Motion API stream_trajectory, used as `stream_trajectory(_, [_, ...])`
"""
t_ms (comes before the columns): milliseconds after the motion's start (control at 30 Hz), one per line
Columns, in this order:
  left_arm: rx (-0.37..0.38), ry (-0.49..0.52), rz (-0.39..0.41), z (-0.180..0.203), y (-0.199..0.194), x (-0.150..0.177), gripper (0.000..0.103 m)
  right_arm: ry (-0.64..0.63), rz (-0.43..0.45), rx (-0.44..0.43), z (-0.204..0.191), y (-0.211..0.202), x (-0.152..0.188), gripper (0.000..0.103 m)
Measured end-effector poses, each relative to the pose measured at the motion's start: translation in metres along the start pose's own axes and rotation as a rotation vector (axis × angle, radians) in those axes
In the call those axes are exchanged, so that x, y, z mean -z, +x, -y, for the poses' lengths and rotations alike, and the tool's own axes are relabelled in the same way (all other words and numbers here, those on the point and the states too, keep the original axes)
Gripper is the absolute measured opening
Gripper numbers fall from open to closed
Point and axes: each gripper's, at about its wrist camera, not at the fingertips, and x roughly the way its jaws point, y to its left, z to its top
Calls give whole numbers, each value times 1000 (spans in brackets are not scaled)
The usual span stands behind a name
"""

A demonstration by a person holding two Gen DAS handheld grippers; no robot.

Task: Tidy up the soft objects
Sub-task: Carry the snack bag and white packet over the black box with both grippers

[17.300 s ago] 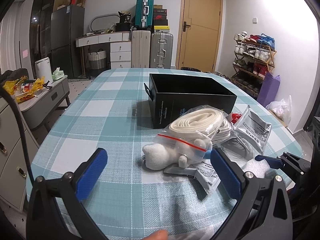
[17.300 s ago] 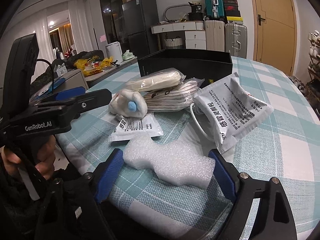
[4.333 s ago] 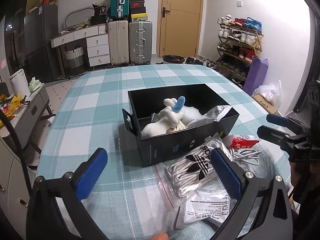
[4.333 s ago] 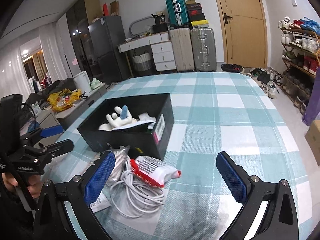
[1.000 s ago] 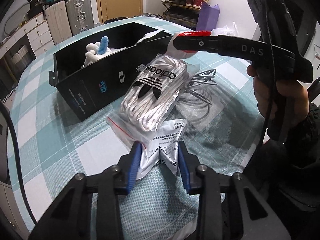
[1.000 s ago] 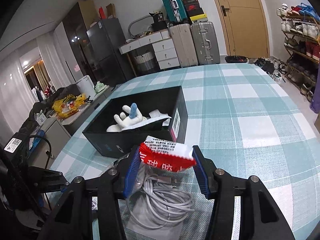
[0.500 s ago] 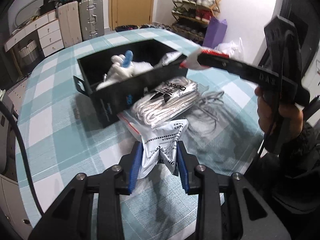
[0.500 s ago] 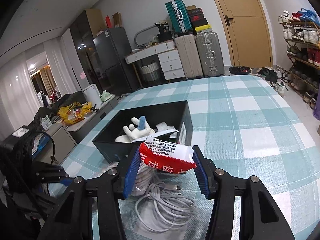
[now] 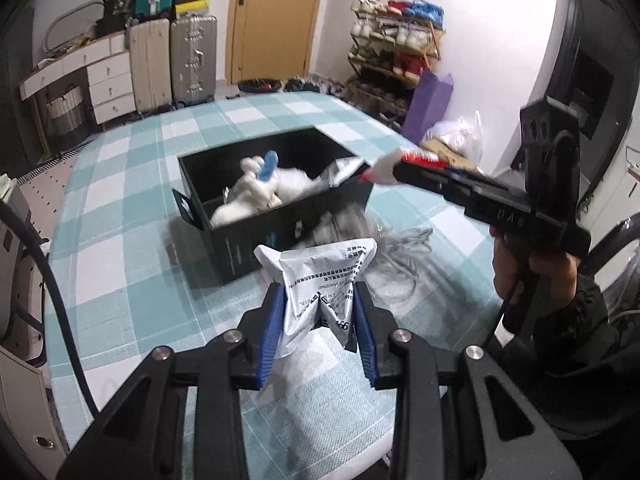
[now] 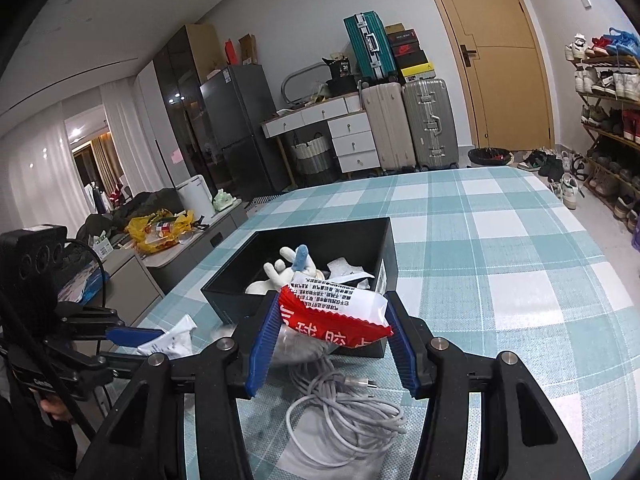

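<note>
My left gripper is shut on a white printed pouch and holds it above the table, in front of the black box. My right gripper is shut on a red and white packet, held just before the box's near wall; it also shows in the left wrist view at the box's right rim. The box holds a white plush toy with a blue part and white pouches. A bag of white laces lies blurred beside the box.
A coiled grey cable lies on the checked tablecloth under my right gripper. Suitcases, drawers and a shoe rack stand beyond the table. A low cabinet is to the left.
Both grippers have risen with their packets. The left gripper lifted the white pouch off the table. The right gripper moved the red packet closer over the box's rim.
</note>
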Motion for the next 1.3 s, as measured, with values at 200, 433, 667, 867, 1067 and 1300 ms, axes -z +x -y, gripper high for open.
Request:
stream_trajectory(200, [-32, -13, 64, 1, -10, -7, 33, -5, 15, -7, -2, -4, -1, 52])
stream_trajectory(433, [-59, -43, 143, -1, -14, -17, 33, -14, 32, -21, -7, -10, -3, 52])
stream_trajectory(667, [-96, -89, 197, -7, -11, -26, 33, -13, 43, -37, -13, -11, -7, 52])
stream_trajectory(867, [-116, -123, 251, -14, -17, -36, 33, -29, 60, -43, -19, -13, -19, 52])
stream_trajectory(1067, [-141, -150, 274, -24, -19, -45, 33, -30, 75, -54, -22, -13, -37, 52])
stream_trajectory(1300, [-162, -163, 287, -31, -12, -57, 33, -45, 92, -64, -27, -15, -59, 52])
